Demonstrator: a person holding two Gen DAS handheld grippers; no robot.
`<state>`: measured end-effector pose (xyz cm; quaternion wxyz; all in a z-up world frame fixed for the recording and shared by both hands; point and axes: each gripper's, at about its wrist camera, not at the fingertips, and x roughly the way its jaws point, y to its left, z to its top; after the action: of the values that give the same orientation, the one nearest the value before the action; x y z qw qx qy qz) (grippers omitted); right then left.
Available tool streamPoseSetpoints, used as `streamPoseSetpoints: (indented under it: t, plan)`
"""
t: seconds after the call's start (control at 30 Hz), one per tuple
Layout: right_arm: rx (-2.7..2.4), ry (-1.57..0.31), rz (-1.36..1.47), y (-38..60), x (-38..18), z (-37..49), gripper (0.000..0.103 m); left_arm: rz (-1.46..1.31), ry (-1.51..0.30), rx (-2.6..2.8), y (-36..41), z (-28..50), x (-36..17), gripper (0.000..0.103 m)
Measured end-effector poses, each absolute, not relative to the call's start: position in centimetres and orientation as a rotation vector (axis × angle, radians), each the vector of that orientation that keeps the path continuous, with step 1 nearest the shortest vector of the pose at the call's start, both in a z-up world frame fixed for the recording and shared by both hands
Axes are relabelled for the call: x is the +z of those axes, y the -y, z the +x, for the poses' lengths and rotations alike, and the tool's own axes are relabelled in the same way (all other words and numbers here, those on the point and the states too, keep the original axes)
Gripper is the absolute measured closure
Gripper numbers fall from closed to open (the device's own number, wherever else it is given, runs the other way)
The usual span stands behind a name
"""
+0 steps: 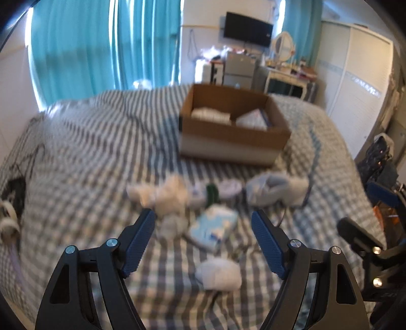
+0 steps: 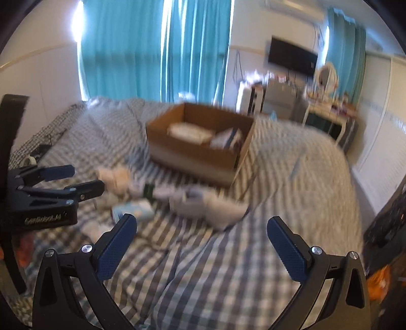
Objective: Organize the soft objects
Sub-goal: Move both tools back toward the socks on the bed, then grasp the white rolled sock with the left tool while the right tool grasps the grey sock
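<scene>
Both the left gripper (image 1: 203,220) and right gripper (image 2: 201,226) gape wide and empty, so a hasty grab could snag the checked bedcover (image 1: 88,152) beneath the blurry socks (image 1: 162,195) ahead.

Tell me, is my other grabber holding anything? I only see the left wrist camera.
Observer: No. The right gripper is open, and nothing is between its fingers.
Operator: What's under it?
Observer: Mostly bare striped bedspread. The white soft bundle lies just ahead of its fingertips.
Operator: Is there anything above the TV?
Observer: Yes, an air conditioner is high on the wall. Your view cuts it off.
</scene>
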<state>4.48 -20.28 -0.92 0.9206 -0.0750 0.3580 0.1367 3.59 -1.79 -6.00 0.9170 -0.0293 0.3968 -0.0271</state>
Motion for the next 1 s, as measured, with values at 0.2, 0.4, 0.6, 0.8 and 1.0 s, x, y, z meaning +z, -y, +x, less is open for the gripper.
streamPoseSetpoints:
  t: [0.2,0.4,0.6,0.8,1.0]
  plan:
    - [0.243,-0.752,-0.164,20.0,-4.0,4.9,0.000,-0.013,-0.855,-0.096,3.9,1.0,-9.8,0.026]
    - [0.219,-0.786,-0.169,20.0,-5.1,5.3,0.000,-0.001,-0.890,-0.112,4.2,0.7,-11.8,0.029]
    - [0.217,-0.803,-0.168,20.0,-5.4,5.5,0.000,0.007,-0.936,-0.146,4.5,0.7,-12.4,0.069]
    - [0.218,-0.796,-0.140,20.4,-5.1,5.9,0.000,-0.007,-0.910,-0.173,4.2,0.8,-10.8,0.073]
    - [0.233,-0.791,-0.165,20.1,-4.8,7.9,0.000,-0.047,-0.880,-0.145,2.6,2.7,-8.3,0.073]
